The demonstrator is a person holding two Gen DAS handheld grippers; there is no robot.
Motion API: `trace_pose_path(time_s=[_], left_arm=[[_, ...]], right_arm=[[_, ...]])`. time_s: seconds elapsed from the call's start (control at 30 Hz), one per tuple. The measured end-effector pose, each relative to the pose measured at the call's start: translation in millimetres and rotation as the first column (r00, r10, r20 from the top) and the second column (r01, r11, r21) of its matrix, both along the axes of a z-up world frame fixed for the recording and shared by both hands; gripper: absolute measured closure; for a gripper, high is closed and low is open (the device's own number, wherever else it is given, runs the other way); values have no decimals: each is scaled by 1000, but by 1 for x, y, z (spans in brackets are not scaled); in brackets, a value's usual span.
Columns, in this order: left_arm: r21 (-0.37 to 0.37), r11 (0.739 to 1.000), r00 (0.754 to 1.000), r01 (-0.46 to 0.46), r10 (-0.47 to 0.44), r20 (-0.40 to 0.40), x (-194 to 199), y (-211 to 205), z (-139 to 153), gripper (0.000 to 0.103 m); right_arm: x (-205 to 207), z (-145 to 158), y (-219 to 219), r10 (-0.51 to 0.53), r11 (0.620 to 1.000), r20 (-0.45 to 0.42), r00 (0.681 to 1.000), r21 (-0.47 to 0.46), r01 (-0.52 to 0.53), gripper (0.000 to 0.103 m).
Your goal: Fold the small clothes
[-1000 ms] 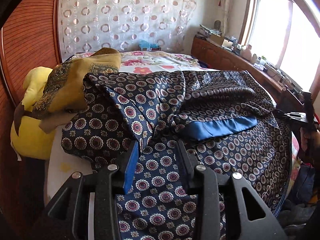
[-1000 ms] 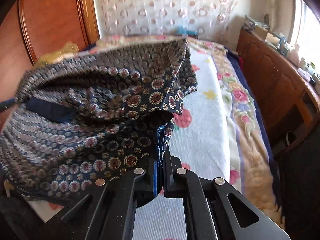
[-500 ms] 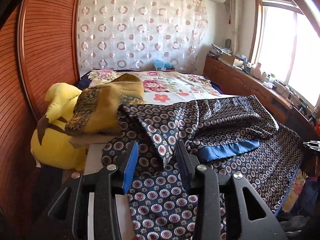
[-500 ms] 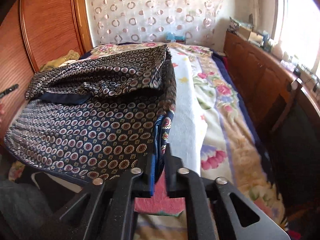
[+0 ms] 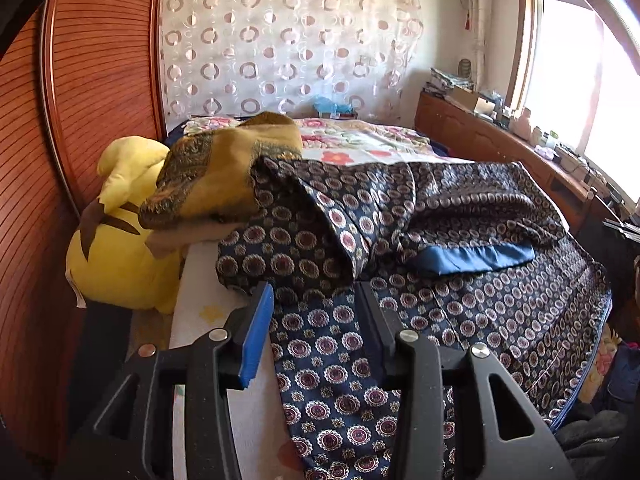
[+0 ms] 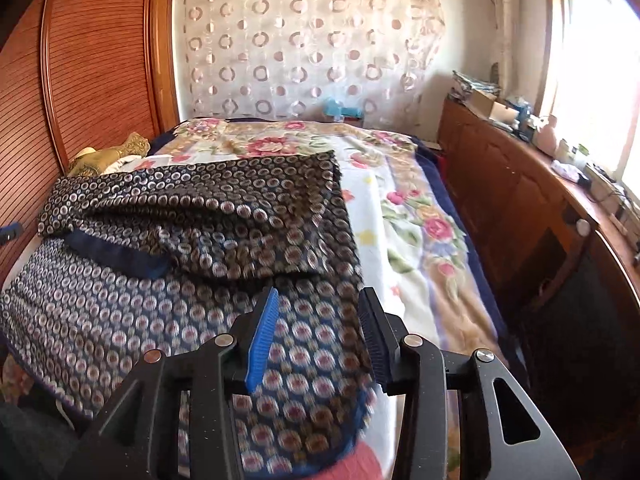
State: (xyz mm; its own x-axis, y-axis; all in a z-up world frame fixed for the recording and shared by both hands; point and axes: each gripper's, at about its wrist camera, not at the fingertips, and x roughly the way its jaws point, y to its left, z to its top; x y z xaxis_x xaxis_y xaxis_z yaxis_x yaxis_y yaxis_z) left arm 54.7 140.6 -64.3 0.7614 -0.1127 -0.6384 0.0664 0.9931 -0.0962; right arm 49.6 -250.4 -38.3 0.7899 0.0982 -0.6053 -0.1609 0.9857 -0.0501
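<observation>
Clearly both sets of jaws stand wide apart with nothing between them: the left gripper (image 5: pixel 316 300) hangs over the near left part of the cloth (image 5: pixel 460 304), and the right gripper (image 6: pixel 318 312) hangs over its near right part, each pair of blue pads (image 6: pixel 262 340) clear of the fabric. That suits a pause between folds, I judge, since the cloth lies at rest on the bed (image 6: pixel 412 216) with no corner lifted. It is a dark blue scarf-like piece printed with round medallions, spread across the near end of the bed with its near edge hanging over the bed's edge. Its far part is turned back toward the near side in a loose, rumpled layer, and a plain blue border (image 5: pixel 476 258) shows where the underside faces up. As it lies, its long axis runs left to right across the bed, and the folded layer runs the same way; the right edge of the fold is fairly straight in the right wrist view, while the left end is bunched and twisted. I would guess the bunched left end wants smoothing before the next fold. Just past that end a mustard cloth (image 5: pixel 228 176) rests on a yellow plush toy (image 5: pixel 120 248), touching the blue cloth's far left corner. Beyond lie the floral bedspread and a dotted curtain (image 6: pixel 304 48).
</observation>
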Motion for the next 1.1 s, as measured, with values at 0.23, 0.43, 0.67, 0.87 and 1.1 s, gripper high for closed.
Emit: trace_pose_path(time_s=[0.23, 0.43, 0.67, 0.87, 1.1], left_arm=[[36, 999, 1000, 21, -21, -9, 4, -16, -6, 60], [92, 996, 999, 0, 4, -53, 20, -9, -20, 60], [105, 991, 997, 81, -81, -12, 12, -28, -12, 60], [150, 985, 994, 79, -67, -85, 41, -35, -21, 60], [132, 983, 984, 130, -112, -136, 64, -33, -24, 88]], right_arm=[[42, -19, 10, 40, 998, -58, 997, 52, -37, 60], [71, -22, 13, 35, 998, -83, 996, 64, -30, 57], [92, -23, 18, 23, 999, -102, 995, 49, -19, 57], [107, -31, 14, 12, 999, -142, 990, 53, -5, 56], [119, -42, 13, 52, 996, -207, 977, 75, -37, 56]])
